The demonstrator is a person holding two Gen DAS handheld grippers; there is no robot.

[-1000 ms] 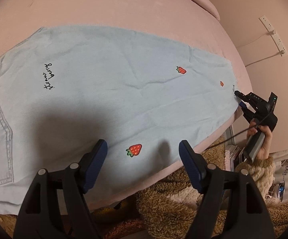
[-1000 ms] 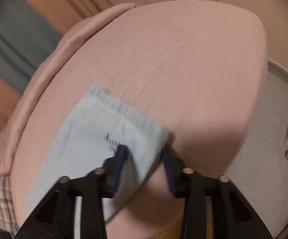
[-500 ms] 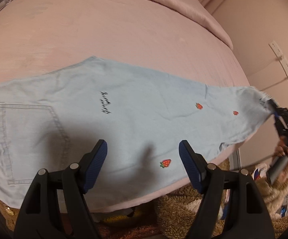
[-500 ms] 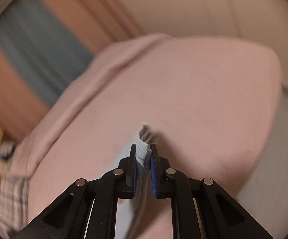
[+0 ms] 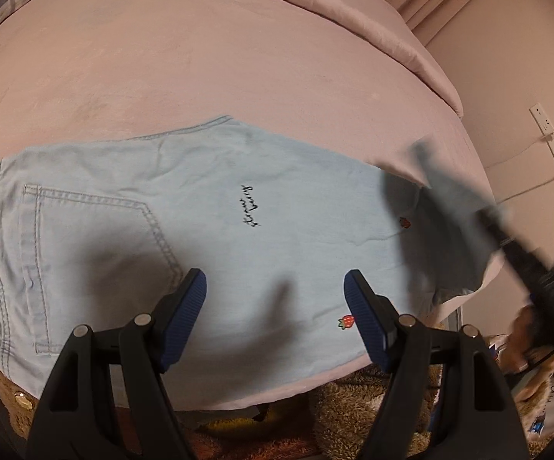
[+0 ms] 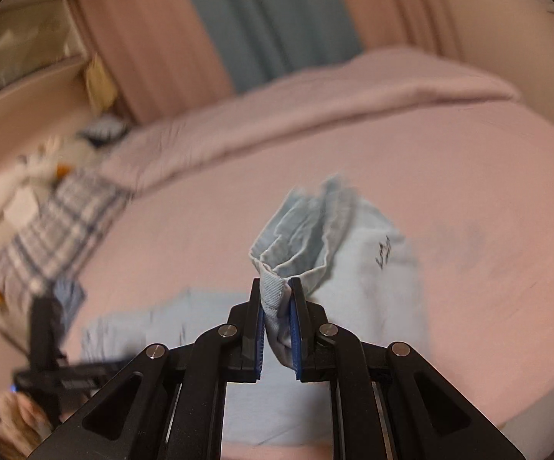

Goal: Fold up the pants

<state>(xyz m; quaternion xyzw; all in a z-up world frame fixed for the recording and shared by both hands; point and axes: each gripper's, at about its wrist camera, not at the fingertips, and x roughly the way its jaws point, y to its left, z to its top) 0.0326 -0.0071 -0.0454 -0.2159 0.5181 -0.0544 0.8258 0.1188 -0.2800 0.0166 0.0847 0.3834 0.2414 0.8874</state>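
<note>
The light blue pants [image 5: 200, 230] are being spread across the pink bed [image 5: 200, 57], filling the frame's centre. Their hem [image 6: 277, 295] is being pinched tightly by the right claw [image 6: 277, 326], while the left claw [image 5: 275, 299] is being held wide open, empty, above them.

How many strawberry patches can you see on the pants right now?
2: one strawberry near the bed-edge side of the pants, another by the lifted leg end, half shadowed. More may be hidden under the raised fabric.
</note>
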